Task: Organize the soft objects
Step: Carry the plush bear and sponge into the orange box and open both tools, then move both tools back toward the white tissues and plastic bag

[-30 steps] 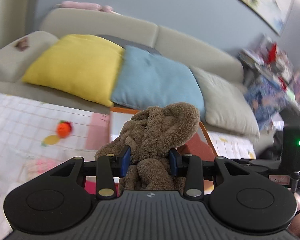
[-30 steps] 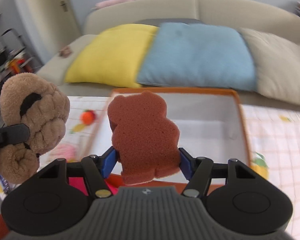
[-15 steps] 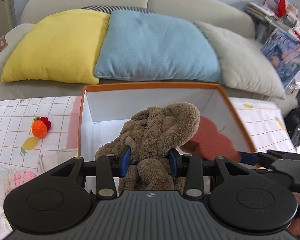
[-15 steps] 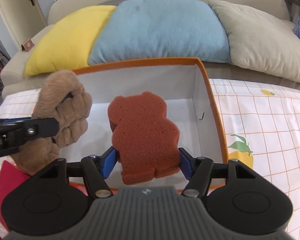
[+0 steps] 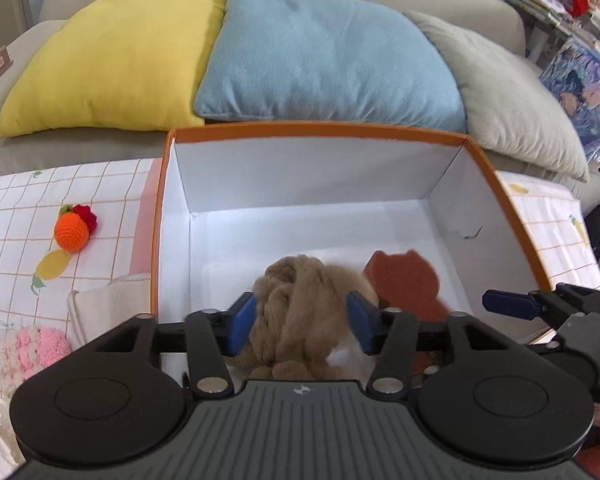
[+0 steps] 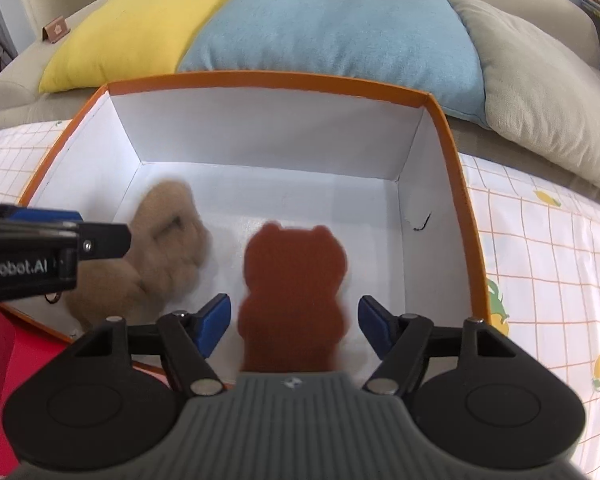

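An orange-rimmed box (image 5: 316,127) with white walls stands in front of the sofa; it also shows in the right wrist view (image 6: 268,78). My left gripper (image 5: 300,322) is open over the box, and a brown plush toy (image 5: 300,320) is blurred between and below its blue pads, free of them. My right gripper (image 6: 294,322) is open, and a red-brown bear-shaped sponge (image 6: 294,292) is blurred between its pads, touching neither. The sponge (image 5: 404,284) and plush (image 6: 160,256) show in the opposite views inside the box.
An orange crocheted fruit (image 5: 73,230), a pink fluffy item (image 5: 36,350) and a cream cloth (image 5: 108,304) lie on the checked cloth left of the box. Yellow (image 5: 112,60), blue (image 5: 324,60) and beige (image 5: 512,92) cushions sit on the sofa behind.
Both grippers opened over the box. The plush and the sponge left the pads and dropped lower into the box, blurred by motion.
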A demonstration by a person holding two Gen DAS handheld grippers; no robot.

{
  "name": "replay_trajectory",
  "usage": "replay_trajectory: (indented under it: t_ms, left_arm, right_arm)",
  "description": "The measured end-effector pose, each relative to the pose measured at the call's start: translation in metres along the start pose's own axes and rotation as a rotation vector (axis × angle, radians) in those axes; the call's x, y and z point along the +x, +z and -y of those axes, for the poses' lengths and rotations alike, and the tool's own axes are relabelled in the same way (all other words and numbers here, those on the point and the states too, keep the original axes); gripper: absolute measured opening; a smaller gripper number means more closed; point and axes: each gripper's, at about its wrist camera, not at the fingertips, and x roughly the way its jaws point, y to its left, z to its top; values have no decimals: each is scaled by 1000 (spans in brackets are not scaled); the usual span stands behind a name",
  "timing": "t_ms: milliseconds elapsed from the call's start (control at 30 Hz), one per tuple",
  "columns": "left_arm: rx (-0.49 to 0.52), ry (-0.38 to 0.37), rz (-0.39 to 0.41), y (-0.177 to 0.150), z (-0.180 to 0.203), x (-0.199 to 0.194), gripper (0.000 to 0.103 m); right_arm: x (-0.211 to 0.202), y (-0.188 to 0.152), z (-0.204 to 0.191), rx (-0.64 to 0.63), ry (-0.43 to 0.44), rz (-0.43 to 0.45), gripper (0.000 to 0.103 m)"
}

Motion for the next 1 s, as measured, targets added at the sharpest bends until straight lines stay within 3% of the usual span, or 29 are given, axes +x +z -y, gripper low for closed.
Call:
replay_trajectory:
  t_ms: [233, 467, 600, 733, 1000]
  left_arm:
    - [-35, -45, 91, 6, -7, -35, 71]
    - [58, -61, 239, -10, 1, -92, 71]
    - [70, -87, 303, -32, 0, -123, 71]
    - [80, -98, 361, -63, -1, -152, 71]
    - [65, -39, 379, -126, -8, -191, 71]
  right_arm:
    - [-24, -5, -4, -16, -47, 42, 81]
    - [-78, -22, -12, -32, -54, 153, 81]
    - [-120, -44, -23, -40, -39, 244, 82]
    - [-157, -74, -33, -29, -13, 327, 93]
    - [-201, -136, -58, 34, 54, 382, 93]
